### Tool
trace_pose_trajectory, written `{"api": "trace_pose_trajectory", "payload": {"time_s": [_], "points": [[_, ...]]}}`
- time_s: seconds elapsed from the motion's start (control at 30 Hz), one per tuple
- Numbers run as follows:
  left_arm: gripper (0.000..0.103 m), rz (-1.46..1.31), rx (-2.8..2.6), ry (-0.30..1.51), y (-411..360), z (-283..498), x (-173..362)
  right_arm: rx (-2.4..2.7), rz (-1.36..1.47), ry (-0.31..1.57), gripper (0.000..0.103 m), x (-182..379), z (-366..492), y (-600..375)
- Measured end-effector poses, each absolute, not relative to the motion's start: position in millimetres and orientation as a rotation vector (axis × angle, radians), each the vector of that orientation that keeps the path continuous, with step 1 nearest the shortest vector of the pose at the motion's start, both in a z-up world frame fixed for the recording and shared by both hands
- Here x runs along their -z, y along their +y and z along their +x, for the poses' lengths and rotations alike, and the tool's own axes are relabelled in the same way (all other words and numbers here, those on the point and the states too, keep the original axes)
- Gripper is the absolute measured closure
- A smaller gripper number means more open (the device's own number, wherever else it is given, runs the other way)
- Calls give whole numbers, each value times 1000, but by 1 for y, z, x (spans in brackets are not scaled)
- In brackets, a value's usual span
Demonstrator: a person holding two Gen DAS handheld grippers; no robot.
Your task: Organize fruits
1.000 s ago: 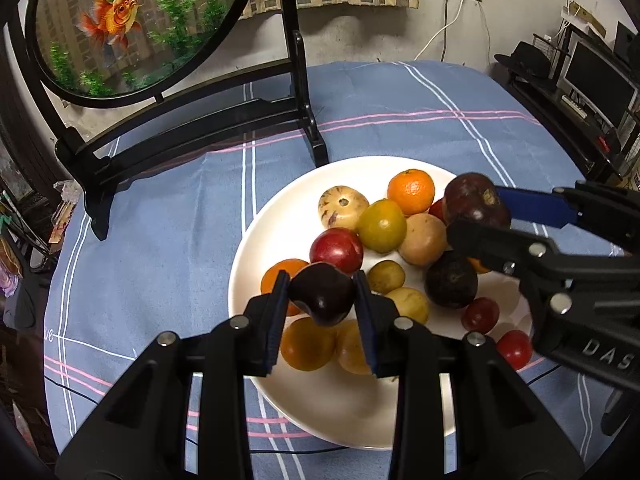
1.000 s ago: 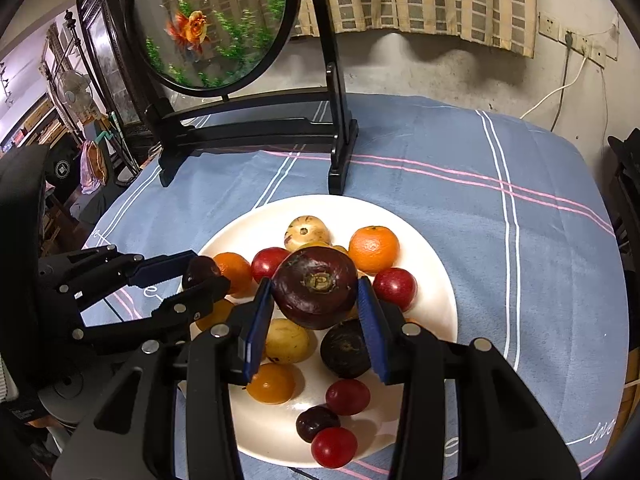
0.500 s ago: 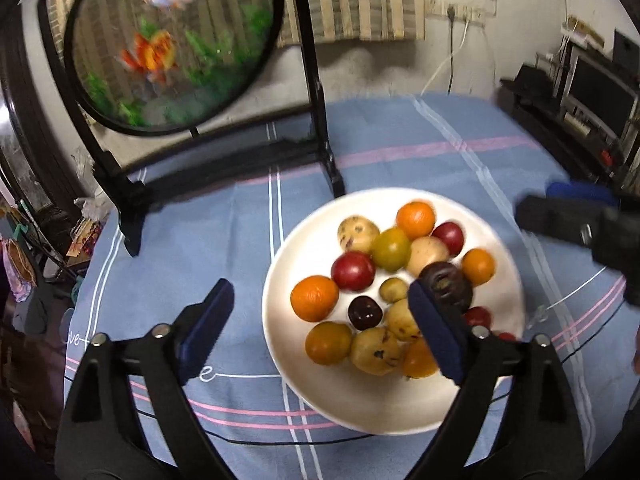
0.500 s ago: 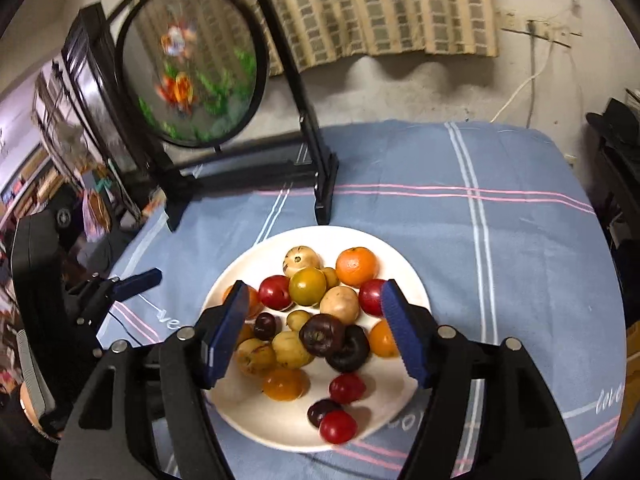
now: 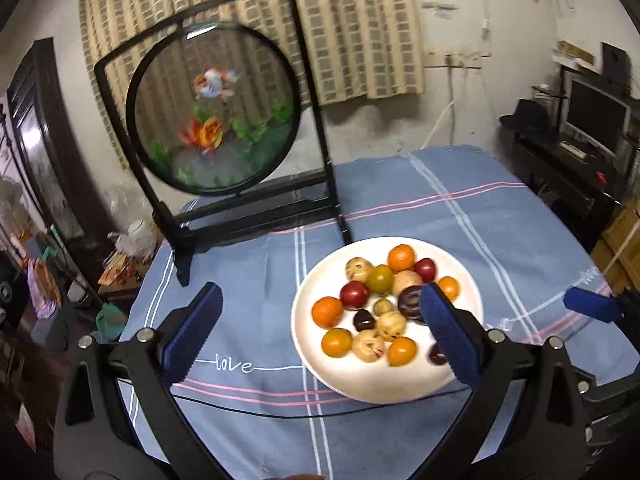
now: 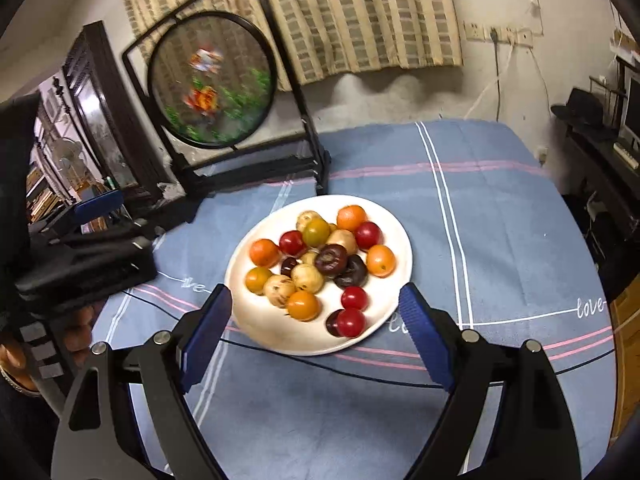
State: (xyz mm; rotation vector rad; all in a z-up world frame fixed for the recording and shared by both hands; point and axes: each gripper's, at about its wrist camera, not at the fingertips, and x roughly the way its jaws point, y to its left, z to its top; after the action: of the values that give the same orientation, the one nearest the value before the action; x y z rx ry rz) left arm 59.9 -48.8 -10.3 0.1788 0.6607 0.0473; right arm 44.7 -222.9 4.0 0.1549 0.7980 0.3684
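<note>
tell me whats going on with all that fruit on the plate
A person is sorting fruit with a two-finger gripper in each hand. Right now neither holds anything: the left gripper and right gripper hang over the blue tablecloth with jaws opening and nothing between them. All the fruit, orange, red, tan and dark purple, sits piled on the white plate, including a large dark purple fruit near the middle. A round goldfish screen stands behind the plate.
</note>
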Motion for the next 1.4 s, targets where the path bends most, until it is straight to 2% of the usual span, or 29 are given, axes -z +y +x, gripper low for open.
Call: {"api": "trace_pose_trajectory", "payload": {"time_s": [0.13, 0.33, 1.4], "points": [[3, 117, -14, 658, -49, 46, -2, -382, 111, 735, 13, -25, 24, -216], [3, 117, -16, 605, -53, 23, -16, -373, 50, 670, 13, -43, 1, -211], [3, 27, -77, 652, -32, 8, -23, -413, 17, 668, 13, -47, -15, -197]]}}
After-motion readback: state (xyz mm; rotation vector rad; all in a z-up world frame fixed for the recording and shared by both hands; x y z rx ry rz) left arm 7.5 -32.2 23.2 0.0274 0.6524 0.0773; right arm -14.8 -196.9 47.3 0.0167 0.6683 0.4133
